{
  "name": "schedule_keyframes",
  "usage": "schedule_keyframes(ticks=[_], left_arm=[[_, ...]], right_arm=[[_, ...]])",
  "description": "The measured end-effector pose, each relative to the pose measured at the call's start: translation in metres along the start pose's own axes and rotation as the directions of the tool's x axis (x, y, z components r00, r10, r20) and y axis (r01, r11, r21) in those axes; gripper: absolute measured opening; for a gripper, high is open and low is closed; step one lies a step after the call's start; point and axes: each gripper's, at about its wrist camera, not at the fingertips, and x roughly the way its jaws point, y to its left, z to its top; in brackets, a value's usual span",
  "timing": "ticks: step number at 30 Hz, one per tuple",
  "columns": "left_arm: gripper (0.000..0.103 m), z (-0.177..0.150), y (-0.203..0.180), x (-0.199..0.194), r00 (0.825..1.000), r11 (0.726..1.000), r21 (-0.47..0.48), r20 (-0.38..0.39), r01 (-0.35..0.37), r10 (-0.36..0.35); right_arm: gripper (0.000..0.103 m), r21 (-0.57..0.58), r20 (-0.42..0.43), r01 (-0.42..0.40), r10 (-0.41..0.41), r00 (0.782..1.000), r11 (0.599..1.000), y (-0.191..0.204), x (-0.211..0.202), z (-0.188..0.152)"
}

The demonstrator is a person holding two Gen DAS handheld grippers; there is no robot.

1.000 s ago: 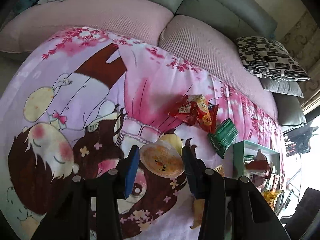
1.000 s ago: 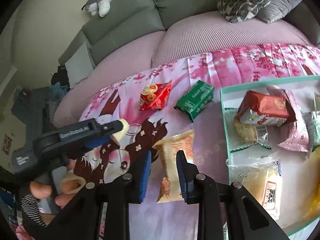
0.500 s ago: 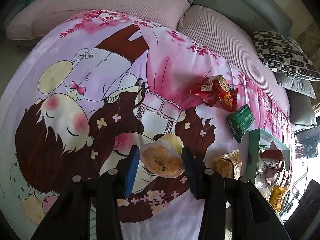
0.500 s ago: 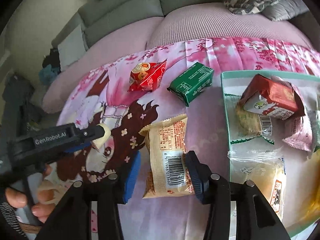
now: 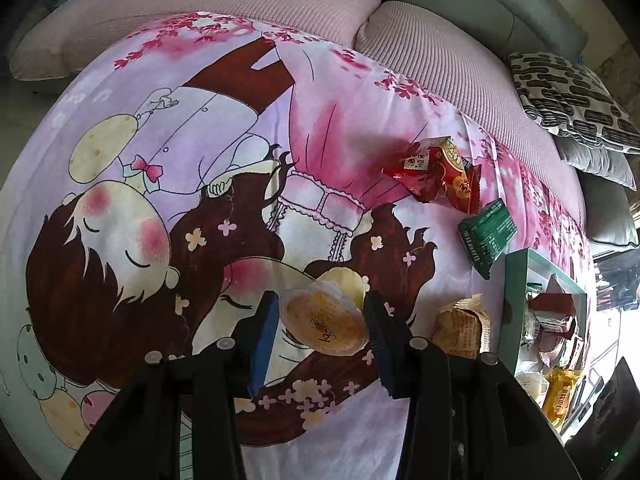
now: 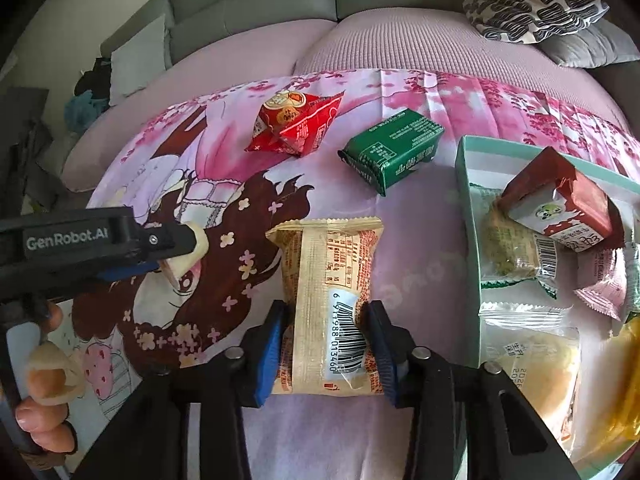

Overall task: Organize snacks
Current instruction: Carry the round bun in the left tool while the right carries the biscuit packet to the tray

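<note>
My left tongs (image 5: 320, 322) are gripping a jelly cup (image 5: 324, 322); my right tongs (image 6: 325, 326) are closing on the beige packet (image 6: 330, 304), the box (image 6: 470, 264) just to their right.

Your snacks rest on a surface (image 6: 420, 264) draped in a pink and lilac cartoon-girl cloth (image 5: 240, 128). Lying directly on the cloth you have a red snack packet (image 6: 296, 124), a green foil packet (image 6: 394, 150) to its right, and a beige barcoded wrapper (image 6: 332, 304) nearer you. A teal-rimmed tray (image 6: 474, 272) sits at the right edge, just beside the wrapper; whether they touch is unclear.
</note>
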Motion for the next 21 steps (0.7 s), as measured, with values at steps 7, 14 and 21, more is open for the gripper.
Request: schedule_keyframes(ticks=[7,14,21], left_arm=[[0.045,0.001,-0.001,-0.012,0.999,1.000,-0.004,0.040,0.014,-0.014],[0.045,0.004,-0.007,-0.033,0.993,0.998,0.005,0.100,0.061,-0.061],[0.045,0.002,-0.031,-0.053,0.984,0.994,0.061,0.151,0.092,-0.100]], right_arm=[[0.039,0.005,0.064,-0.060,0.060,0.996,0.998,0.004,-0.022,0.005],[0.039,0.030,0.137,-0.113,0.108,0.985,0.993,-0.001,-0.052,0.012],[0.039,0.086,0.221,-0.133,0.111,0.969,0.987,-0.024,-0.085,0.018]])
